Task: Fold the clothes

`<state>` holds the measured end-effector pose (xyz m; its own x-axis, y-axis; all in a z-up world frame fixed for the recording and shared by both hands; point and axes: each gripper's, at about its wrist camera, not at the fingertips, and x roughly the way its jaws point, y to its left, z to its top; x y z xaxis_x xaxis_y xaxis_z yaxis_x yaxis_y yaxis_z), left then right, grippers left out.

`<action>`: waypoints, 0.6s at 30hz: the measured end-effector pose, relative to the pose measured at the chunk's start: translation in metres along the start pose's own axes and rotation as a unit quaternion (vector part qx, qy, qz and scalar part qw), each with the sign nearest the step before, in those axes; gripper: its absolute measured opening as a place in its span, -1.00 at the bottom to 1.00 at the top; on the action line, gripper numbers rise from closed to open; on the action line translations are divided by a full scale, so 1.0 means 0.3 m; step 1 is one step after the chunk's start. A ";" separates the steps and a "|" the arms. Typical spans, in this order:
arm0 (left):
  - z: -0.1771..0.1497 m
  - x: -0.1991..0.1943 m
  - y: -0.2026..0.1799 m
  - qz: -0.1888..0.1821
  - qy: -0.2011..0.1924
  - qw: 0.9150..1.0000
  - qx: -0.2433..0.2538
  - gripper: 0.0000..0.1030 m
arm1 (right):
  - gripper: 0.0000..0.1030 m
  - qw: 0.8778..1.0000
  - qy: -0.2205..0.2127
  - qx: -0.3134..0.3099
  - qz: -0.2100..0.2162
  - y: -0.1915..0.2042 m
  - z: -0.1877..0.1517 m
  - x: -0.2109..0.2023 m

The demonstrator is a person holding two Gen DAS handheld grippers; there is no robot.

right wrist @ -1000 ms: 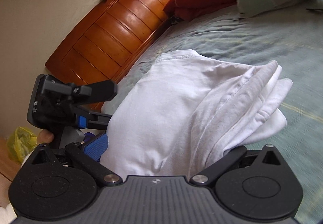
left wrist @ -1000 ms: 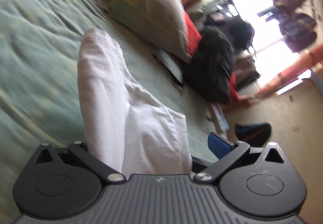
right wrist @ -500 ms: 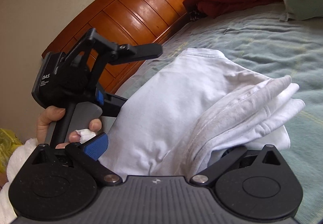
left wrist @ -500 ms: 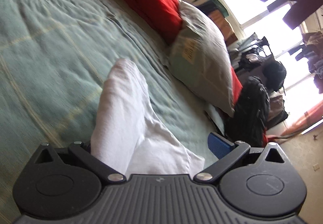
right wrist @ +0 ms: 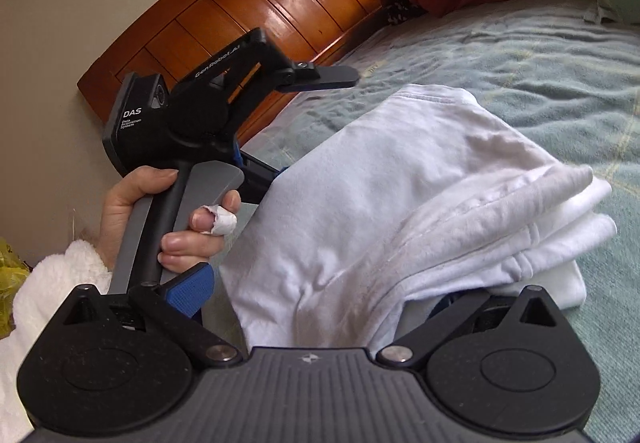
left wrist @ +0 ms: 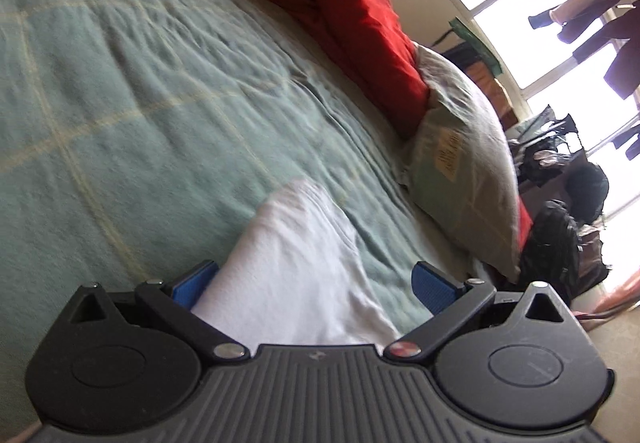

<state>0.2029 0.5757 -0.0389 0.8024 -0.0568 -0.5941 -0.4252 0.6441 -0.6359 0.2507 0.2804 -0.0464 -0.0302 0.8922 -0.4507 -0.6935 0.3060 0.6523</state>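
Mostly folded: the white garment (right wrist: 400,203) is bundled on the bed (left wrist: 120,103); my left gripper (left wrist: 316,283) is spread, right gripper (right wrist: 320,295) spread too; squaring up remains.

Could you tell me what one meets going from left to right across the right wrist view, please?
Yellow bag → white fleecy sleeve → hand on the left hand-held gripper → white garment → green blanket.
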 end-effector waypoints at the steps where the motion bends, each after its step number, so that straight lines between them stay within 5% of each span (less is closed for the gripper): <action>1: 0.001 -0.025 -0.001 0.008 -0.015 1.000 0.005 0.96 | 1.00 1.000 0.005 0.012 0.003 -0.014 -0.003 -0.006; 5: -0.029 -0.099 -0.005 -0.021 -0.026 0.999 0.018 0.98 | 1.00 0.995 0.014 0.096 0.007 -0.130 -0.014 -0.036; 11: -0.156 -0.045 0.010 -0.069 0.034 0.997 0.025 0.98 | 1.00 0.962 -0.077 0.257 0.053 -0.320 -0.011 -0.103; 15: -0.221 -0.027 0.030 -0.068 0.046 0.996 0.022 0.98 | 1.00 0.959 -0.092 0.262 0.048 -0.335 0.056 -0.103; 18: -0.233 -0.058 0.022 -0.076 0.044 0.996 0.029 0.98 | 1.00 0.969 -0.120 0.214 0.001 -0.304 0.090 -0.154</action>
<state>0.1567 0.5277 -0.0672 0.8144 -0.2226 -0.5359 -0.2744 0.6660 -0.6936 0.3348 0.2203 -0.0689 0.1731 0.9290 -0.3270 -0.3306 0.3675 0.8693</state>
